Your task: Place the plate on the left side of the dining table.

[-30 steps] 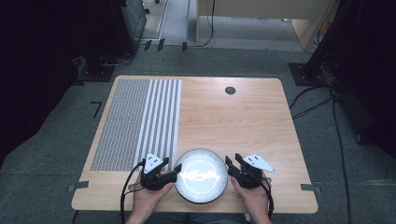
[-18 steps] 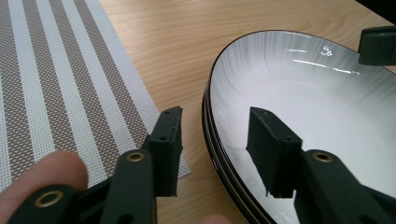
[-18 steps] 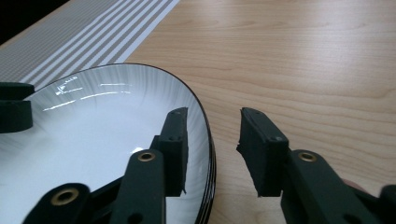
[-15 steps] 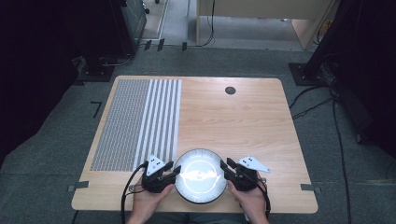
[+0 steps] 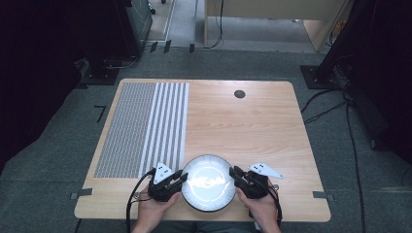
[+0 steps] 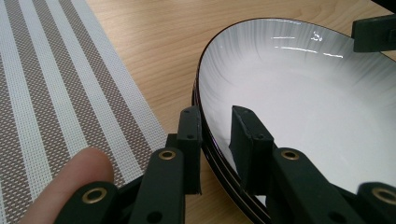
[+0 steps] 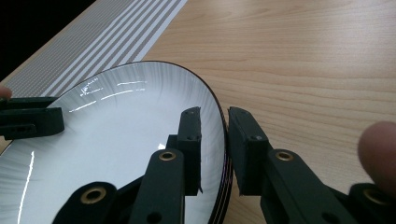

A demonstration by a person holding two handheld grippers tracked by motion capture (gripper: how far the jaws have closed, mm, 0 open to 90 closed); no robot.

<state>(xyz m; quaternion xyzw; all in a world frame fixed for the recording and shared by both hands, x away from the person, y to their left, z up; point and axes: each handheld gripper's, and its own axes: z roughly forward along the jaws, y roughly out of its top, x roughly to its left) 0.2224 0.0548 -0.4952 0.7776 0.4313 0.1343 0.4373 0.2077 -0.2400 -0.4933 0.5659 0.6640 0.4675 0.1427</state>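
A round white ceramic plate with a thin dark rim [image 5: 208, 182] sits at the bottom centre of the high view, on a light wooden table [image 5: 252, 126]. The left gripper [image 5: 180, 180] and right gripper [image 5: 236, 173] each straddle opposite edges of the rim, jaws narrowed around it; whether they are pressing yet is unclear. The plate looks stiff, glossy, probably slippery and breakable, so the rim is the place to grip.

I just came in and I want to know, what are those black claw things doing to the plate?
A person holds a claw in each hand at the near edge of the table. The left claw and the right claw each straddle an opposite side of the plate's rim, one jaw inside and one outside, with a gap showing. The white, dark-rimmed plate sits on the wood, beside the striped mat. It looks as if the plate is about to be gripped.
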